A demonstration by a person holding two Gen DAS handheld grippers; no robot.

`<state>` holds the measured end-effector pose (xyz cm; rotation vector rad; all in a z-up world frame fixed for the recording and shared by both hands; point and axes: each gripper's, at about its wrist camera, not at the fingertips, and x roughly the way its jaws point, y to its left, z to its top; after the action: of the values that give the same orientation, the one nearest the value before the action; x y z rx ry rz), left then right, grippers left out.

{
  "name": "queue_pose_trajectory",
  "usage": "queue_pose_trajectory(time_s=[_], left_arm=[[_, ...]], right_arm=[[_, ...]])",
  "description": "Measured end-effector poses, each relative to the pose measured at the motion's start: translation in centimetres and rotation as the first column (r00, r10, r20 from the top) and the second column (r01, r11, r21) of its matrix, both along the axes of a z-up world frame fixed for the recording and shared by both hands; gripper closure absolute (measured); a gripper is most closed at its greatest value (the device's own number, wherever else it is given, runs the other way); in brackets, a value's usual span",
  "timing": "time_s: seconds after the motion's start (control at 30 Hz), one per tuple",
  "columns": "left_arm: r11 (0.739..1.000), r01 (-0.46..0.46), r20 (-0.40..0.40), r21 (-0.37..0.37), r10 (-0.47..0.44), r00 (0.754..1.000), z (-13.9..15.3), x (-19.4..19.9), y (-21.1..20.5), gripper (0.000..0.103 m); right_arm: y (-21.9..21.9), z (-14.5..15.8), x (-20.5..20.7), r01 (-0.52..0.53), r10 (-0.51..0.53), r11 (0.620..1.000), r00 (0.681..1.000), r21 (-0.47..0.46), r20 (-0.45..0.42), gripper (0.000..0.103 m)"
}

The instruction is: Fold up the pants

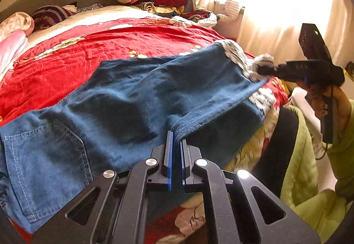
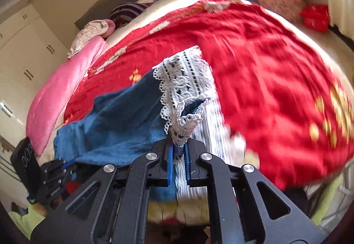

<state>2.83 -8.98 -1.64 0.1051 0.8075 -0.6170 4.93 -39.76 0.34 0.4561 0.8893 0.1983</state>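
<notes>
The pants [image 1: 124,100] lie across the red bedspread [image 1: 88,45] mid-frame, my left gripper [image 1: 176,155] clenched on their near edge, my right gripper [image 2: 178,151] pinching the lace cuff [image 2: 185,80], so I judge the fold is starting: carry that cuff toward the waist next.

Pants [image 1: 124,98]: blue denim, fleecy darker inside turned out along the legs, white lace cuffs [image 2: 188,80] with black dots. Spread across a red bed cover, waist and stitched back pocket at near left, legs running right. One cuff lifted off the cover, bunched; leg edge pinched up near the bed's edge.
</notes>
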Motion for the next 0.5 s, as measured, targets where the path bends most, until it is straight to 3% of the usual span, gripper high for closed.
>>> queue_pose_trajectory(time_s=[0.17, 0.23, 0.5], left_arm=[[1.0, 0.003, -0.026, 0.014, -0.002, 1.0, -1.0, -0.3, 0.2, 0.098], [1.0, 0.002, -0.027, 0.018, -0.001, 1.0, -1.0, -0.3, 0.3, 0.098], [0.998, 0.003, 0.001, 0.055, -0.003, 1.0, -0.7, -1.1, 0.6, 0.098]], right_arm=[[-0.5, -2.3, -1.6, 0.01, -0.008, 1.0, 0.998, 0.025, -0.061, 0.093], [-1.2, -2.4, -2.3, 0.026, -0.024, 0.999, 0.998, 0.034, -0.054, 0.084], [-2.0, -2.8, -2.9, 0.046, -0.047, 0.999, 0.997, -0.003, -0.064, 0.089]])
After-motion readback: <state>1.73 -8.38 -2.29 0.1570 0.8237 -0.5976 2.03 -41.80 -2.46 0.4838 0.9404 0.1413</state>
